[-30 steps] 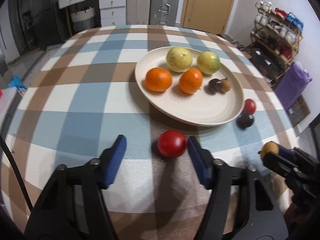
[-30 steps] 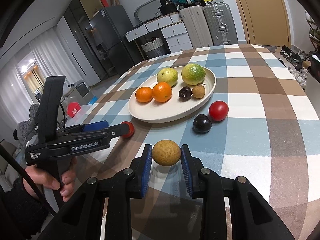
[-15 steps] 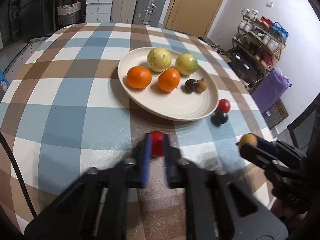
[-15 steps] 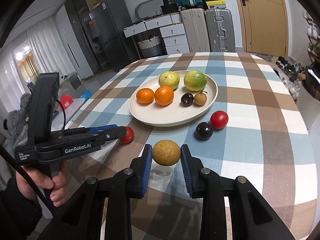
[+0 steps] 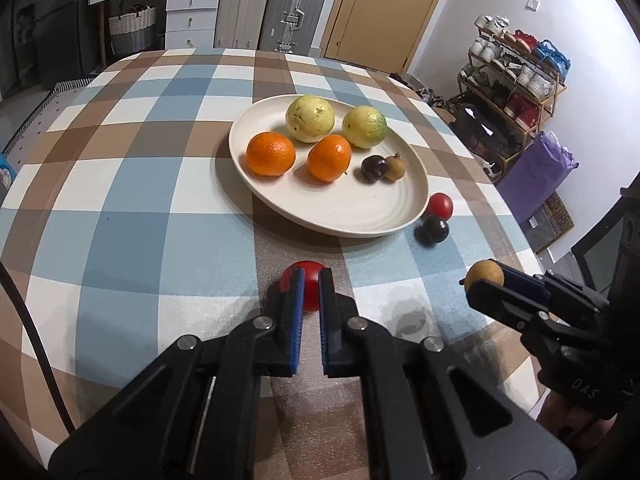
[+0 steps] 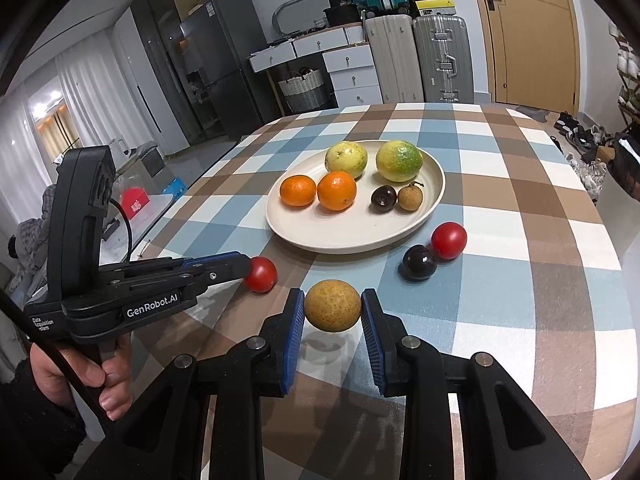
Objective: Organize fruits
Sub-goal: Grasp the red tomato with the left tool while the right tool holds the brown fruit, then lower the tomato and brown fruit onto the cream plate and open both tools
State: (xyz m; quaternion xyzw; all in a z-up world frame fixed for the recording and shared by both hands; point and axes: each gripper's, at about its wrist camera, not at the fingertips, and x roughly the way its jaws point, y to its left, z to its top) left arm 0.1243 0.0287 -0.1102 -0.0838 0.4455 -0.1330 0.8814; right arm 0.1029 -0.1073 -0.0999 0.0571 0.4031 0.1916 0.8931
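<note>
A round table under a blue, brown and white checked cloth [image 5: 132,184] filled both wrist views. Past its middle sat a cream oval plate [image 5: 360,216] holding two oranges [image 5: 271,153] side by side at its near left, a pale yellow guava [image 5: 309,113] and a green-yellow citrus fruit [image 5: 364,126] behind them, and a dark plum [image 5: 373,168] touching a small tan longan [image 5: 395,167] to the right. Just off the plate's near right rim, on the cloth, a red cherry tomato [image 6: 449,240] lay against a dark purple plum [image 6: 419,262]. Nearer the viewer, the left gripper [image 5: 309,286] was clenched on a second red cherry tomato [image 5: 309,288], its blue-padded fingers [image 5: 296,312] pressed to the fruit's two sides; the tomato sat at the cloth, just short of the plate's near rim. In the right wrist view the same gripper reached in from the left, held by a person's hand [image 6: 100,376] in a dark sleeve. The right gripper [image 6: 333,312] grasped a round tan speckled fruit [image 6: 333,311] between its blue pads, lifted above the cloth with its shadow beneath, to the near right of the plate and well apart from it. Beyond the table stood grey suitcases [image 6: 440,60], a white chest of drawers [image 6: 352,68], a woven basket [image 6: 303,88], a dark refrigerator [image 6: 224,60] and a wooden door [image 6: 528,32]; a shoe rack [image 5: 516,76] stood at the far right.
</note>
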